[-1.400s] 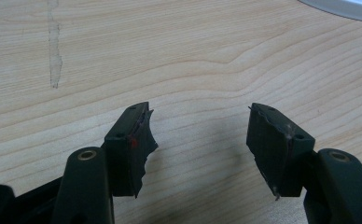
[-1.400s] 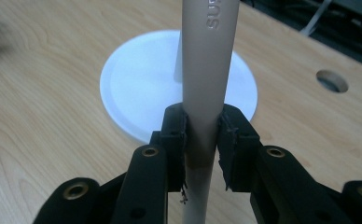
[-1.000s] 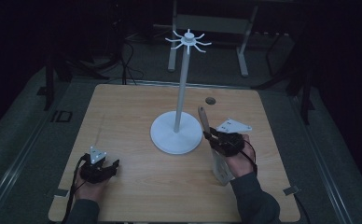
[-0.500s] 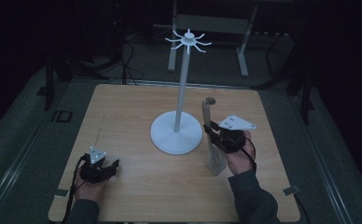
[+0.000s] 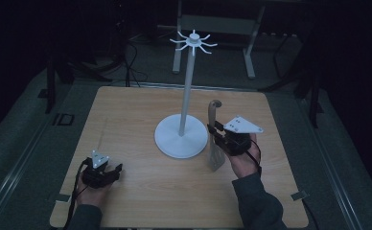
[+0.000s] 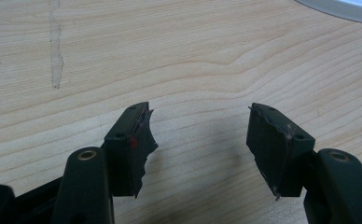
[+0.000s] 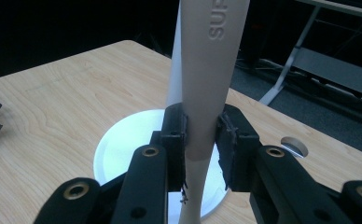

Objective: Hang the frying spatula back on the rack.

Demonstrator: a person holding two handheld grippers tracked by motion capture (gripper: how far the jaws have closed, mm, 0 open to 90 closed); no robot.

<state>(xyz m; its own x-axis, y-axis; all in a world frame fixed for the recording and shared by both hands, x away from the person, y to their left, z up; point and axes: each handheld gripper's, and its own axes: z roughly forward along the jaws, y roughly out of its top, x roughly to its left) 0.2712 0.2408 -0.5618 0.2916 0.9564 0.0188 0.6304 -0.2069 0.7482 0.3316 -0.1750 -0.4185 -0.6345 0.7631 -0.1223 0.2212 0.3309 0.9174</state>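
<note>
The wooden desk (image 5: pixel 141 115) carries everything here, its pale grain running across under dim light. Near its middle stands a white stand (image 5: pixel 184 105): a round flat base (image 5: pixel 167 143) on the desk, a thin upright pole, and a ring of short hooks (image 5: pixel 192 40) at the top. Just to the right of the base is a beige spatula (image 5: pixel 215 139), held upright with its hooked handle end up and its flat blade down near the desk; whether the blade touches the wood I cannot tell. The right hand-held gripper (image 5: pixel 215 136) has it by the handle: in the right gripper view the two black pads press on either side of the beige handle (image 7: pixel 207 93), closed tight around it, with the stand's white base (image 7: pixel 123 149) behind. The left hand-held gripper (image 5: pixel 114 170) rests low at the near left part of the desk, well apart from the stand, its jaws spread wide with only bare wood between them in the left gripper view (image 6: pixel 200 140).
</note>
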